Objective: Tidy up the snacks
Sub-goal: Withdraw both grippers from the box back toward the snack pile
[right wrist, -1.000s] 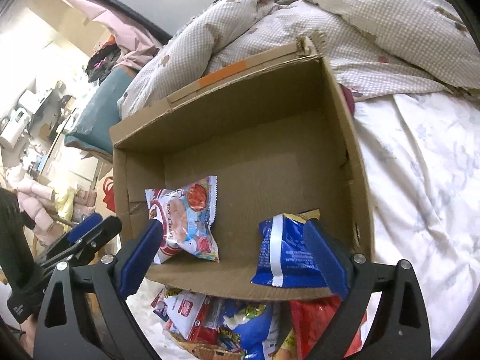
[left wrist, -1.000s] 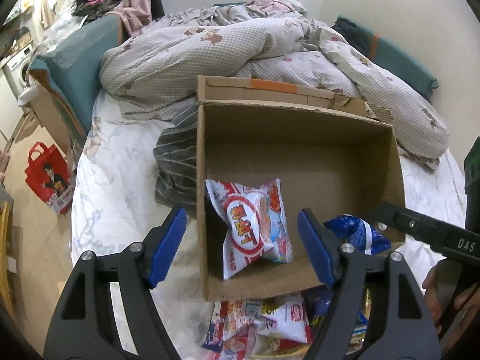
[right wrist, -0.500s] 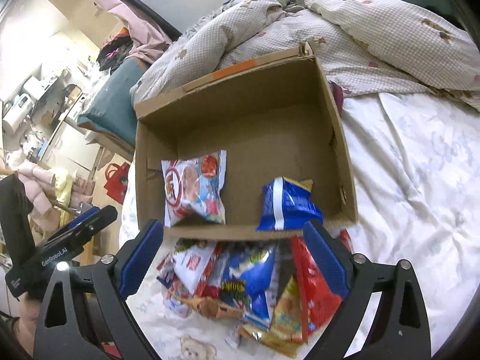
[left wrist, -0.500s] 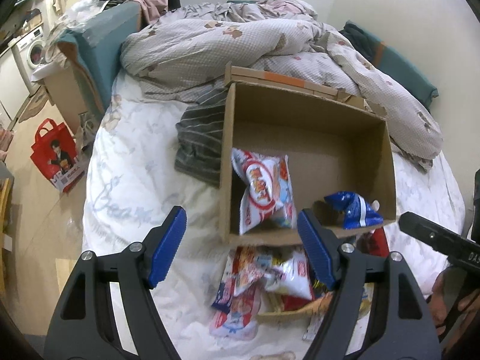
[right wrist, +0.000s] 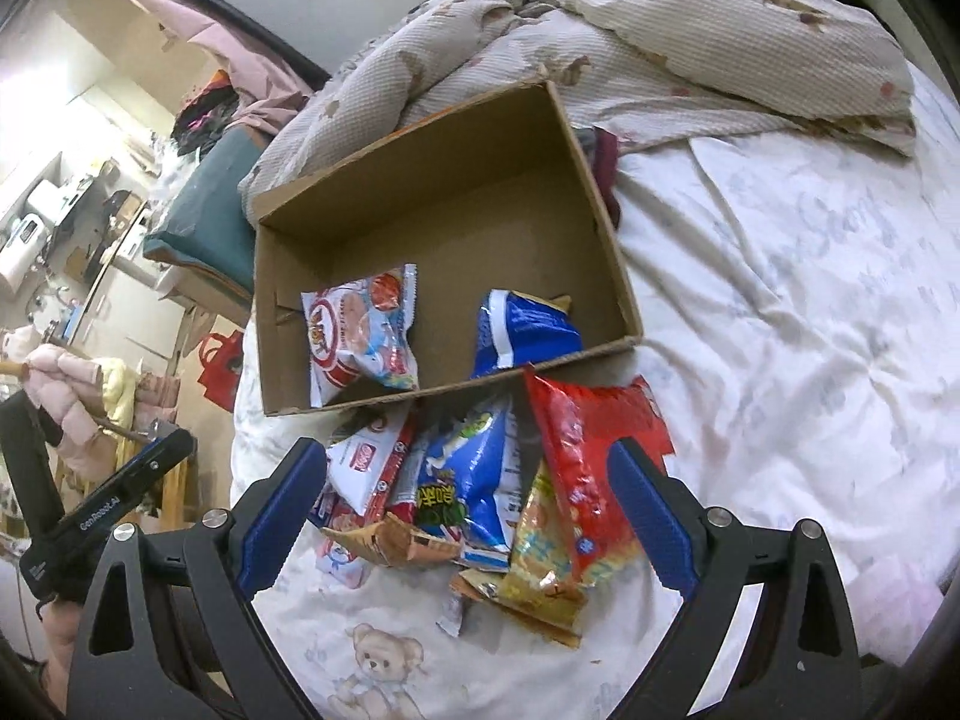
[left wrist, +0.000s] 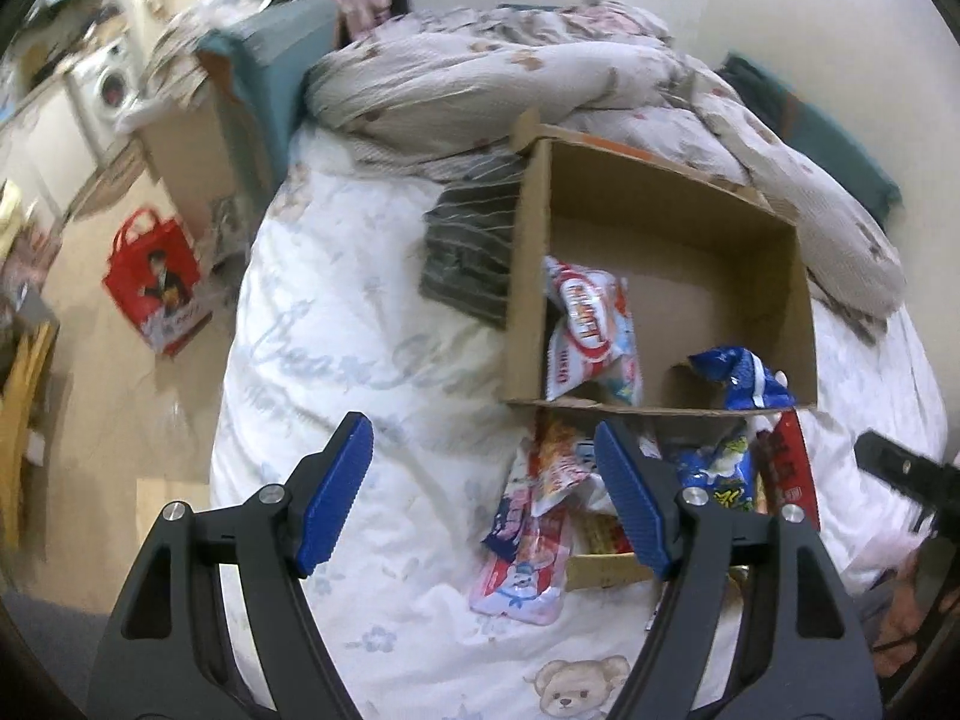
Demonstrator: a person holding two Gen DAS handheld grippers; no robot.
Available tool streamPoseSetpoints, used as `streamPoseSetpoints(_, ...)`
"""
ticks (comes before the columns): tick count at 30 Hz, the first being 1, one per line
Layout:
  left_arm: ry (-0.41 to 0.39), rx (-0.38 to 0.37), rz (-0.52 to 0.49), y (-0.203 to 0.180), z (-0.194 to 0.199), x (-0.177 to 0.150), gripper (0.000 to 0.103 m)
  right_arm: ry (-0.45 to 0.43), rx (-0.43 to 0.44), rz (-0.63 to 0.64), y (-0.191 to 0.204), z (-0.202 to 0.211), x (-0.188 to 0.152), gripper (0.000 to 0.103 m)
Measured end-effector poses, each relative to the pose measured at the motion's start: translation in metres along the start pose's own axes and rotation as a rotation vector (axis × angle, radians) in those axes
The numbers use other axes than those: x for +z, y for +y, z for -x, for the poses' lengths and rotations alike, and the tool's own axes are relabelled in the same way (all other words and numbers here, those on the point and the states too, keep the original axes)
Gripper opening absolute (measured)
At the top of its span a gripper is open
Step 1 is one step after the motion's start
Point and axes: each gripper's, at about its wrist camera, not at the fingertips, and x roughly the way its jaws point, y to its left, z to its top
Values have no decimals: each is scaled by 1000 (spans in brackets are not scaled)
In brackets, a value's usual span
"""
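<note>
snacks are split between two places on the bed (right wrist: 780, 300): two bags lie inside the open cardboard box (right wrist: 606, 204), and a loose heap sits just outside its near wall, toward 6 o'clock.

judged largest risk first: the box rests on soft bedding, so a push on its near wall could tip or slide it toward the rumpled quilt (right wrist: 660, 30) at 12 o'clock. next, the heap overlaps heavily; closing on the red bag (right wrist: 588, 450) at 1 o'clock of the pile, or the blue-and-green bag (right wrist: 474, 480) at its middle, may drag a neighbour along or scatter the gold packet (right wrist: 540, 558) beneath. inside the box, the white-and-red bag (right wrist: 360, 330) at 9 o'clock and the blue bag (right wrist: 522, 330) at 3 o'clock leave free floor behind them.

the right gripper (right wrist: 468, 516) hangs spread wide and empty over the heap; the left gripper (left wrist: 486, 498) is likewise agape, holding nothing, over bare sheet at the pile's 9 o'clock edge, so it may grab fabric.
</note>
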Motion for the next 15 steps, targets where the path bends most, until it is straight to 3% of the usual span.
streamPoseSetpoints(4, 47, 7, 51, 11, -12, -3, 74, 9, 4, -25, -3, -5, 0, 97)
streamPoseSetpoints(8, 131, -28, 95, 14, -32, -10, 85, 12, -7, -30, -3, -7, 0, 97)
streamPoseSetpoints(15, 265, -9, 109, 16, -72, -25, 81, 25, -2, -70, -13, -9, 1, 97)
